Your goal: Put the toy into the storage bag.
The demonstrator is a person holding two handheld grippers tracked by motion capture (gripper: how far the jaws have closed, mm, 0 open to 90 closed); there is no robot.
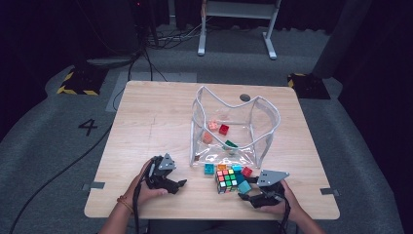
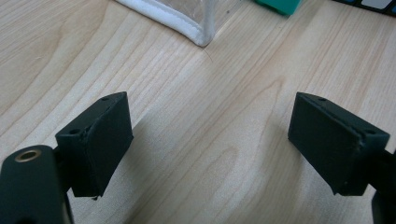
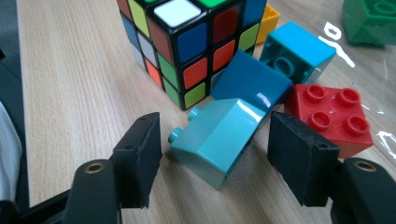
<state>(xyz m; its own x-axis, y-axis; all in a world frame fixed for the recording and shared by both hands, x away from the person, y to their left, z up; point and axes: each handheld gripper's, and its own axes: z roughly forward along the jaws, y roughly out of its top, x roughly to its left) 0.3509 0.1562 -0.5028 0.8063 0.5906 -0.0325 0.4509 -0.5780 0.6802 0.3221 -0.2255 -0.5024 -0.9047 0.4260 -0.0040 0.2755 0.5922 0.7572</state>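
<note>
The right gripper (image 1: 249,197) sits low at the lower right of the high view, its fingers (image 3: 140,158) spread to either side of a teal brick (image 3: 217,137) without pressing it; gaps show on both sides, so I take it as open around the brick, either lining up a grasp or just letting go, and I cannot tell which. The brick lies tipped on its side with its studs pointing toward the left finger, leaning against the cube (image 3: 187,42), which may be why the fingers come in from the near side, not from above. The left gripper (image 1: 179,184) rests at the lower left centre of the high view, fingers (image 2: 98,142) wide apart over bare bench (image 2: 210,154) and holding nothing; it looks parked out of the way, close to the bag's corner (image 2: 198,32). The clear bag (image 1: 234,126) stands open in the middle of the bench with a few bricks already inside, which suggests the loose pieces in front of it are meant to go in. The high view gives that layout: bag behind, cube and bricks in a cluster before its mouth, both hands near the front edge. The right gripper view adds what is too small there: the brick's tilt, the red brick (image 3: 334,116) just beside the right finger, and a second blue brick (image 3: 296,53) behind.
</note>
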